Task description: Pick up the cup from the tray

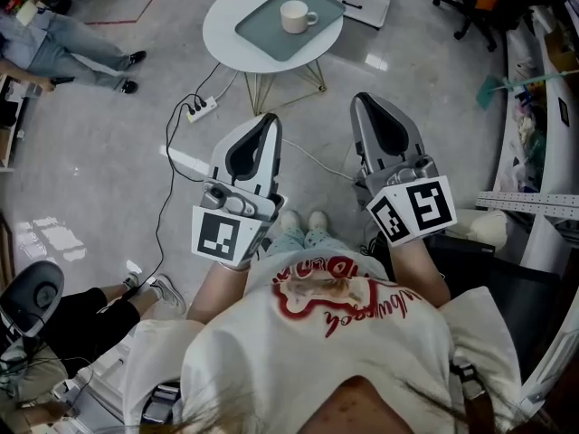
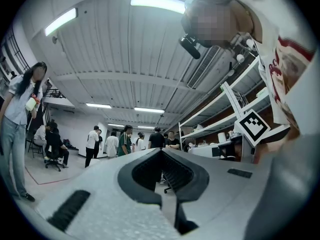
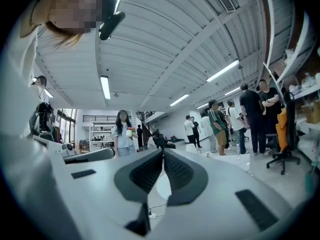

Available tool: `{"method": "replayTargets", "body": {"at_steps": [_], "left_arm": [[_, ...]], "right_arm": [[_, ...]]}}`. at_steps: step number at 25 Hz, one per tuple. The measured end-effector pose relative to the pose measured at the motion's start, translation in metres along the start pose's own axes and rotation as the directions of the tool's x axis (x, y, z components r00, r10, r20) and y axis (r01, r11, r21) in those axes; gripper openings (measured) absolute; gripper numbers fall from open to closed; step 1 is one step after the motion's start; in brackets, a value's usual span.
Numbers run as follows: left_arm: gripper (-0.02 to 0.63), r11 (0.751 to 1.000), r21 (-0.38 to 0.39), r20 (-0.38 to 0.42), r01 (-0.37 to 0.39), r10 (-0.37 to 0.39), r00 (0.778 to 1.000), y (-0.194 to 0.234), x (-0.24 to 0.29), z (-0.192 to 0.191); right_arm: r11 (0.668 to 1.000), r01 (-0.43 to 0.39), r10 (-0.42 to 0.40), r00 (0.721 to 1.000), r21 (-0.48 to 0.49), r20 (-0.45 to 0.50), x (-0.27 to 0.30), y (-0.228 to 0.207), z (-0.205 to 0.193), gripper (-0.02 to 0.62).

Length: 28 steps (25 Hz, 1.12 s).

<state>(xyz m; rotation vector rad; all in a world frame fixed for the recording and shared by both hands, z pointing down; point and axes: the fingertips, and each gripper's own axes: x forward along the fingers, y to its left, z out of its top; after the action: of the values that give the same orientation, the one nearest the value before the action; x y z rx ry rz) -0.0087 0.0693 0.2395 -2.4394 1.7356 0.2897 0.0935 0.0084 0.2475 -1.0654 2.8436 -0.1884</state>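
In the head view a white cup (image 1: 296,16) with its handle to the right stands on a grey-green tray (image 1: 262,27), on a small round white table (image 1: 222,25) far ahead. My left gripper (image 1: 271,117) and right gripper (image 1: 358,98) are held close to my body, well short of the table. Both point forward, with their jaws closed together and nothing between them. The left gripper view shows my left gripper (image 2: 161,150) aimed up at the ceiling and distant people. In the right gripper view my right gripper (image 3: 163,150) looks the same way, and a bit of the white table shows between its fingers.
A white power strip (image 1: 201,109) and black cables lie on the floor between me and the table. A seated person (image 1: 63,48) is at the far left and another person's legs (image 1: 136,287) at the near left. Shelving (image 1: 543,107) lines the right side.
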Motion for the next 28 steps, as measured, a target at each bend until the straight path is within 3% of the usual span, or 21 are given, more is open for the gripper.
{"method": "replayTargets", "body": {"at_steps": [7,13,20,28], "left_arm": [[0.014,0.999,0.018,0.037,-0.034,0.033,0.999,-0.005,0.009,0.002],[0.014,0.999,0.013,-0.009,-0.034,0.034,0.999,0.003,0.013,-0.016],[0.014,1.000,0.003,-0.012,-0.015,0.015,1.000,0.048,0.054,-0.028],[0.014,0.998,0.041,0.027,0.039,-0.040,0.999,0.140,0.123,-0.028]], "right_arm": [[0.999,-0.036,0.036,0.999,-0.031,-0.005,0.001,-0.013,0.000,0.028],[0.999,-0.047,0.047,0.999,-0.020,-0.013,0.015,-0.018,-0.011,0.028],[0.999,-0.025,0.025,0.999,-0.019,-0.024,0.066,-0.038,-0.016,0.028],[0.999,0.010,-0.009,0.999,-0.050,0.034,0.172,-0.063,0.000,0.028]]}}
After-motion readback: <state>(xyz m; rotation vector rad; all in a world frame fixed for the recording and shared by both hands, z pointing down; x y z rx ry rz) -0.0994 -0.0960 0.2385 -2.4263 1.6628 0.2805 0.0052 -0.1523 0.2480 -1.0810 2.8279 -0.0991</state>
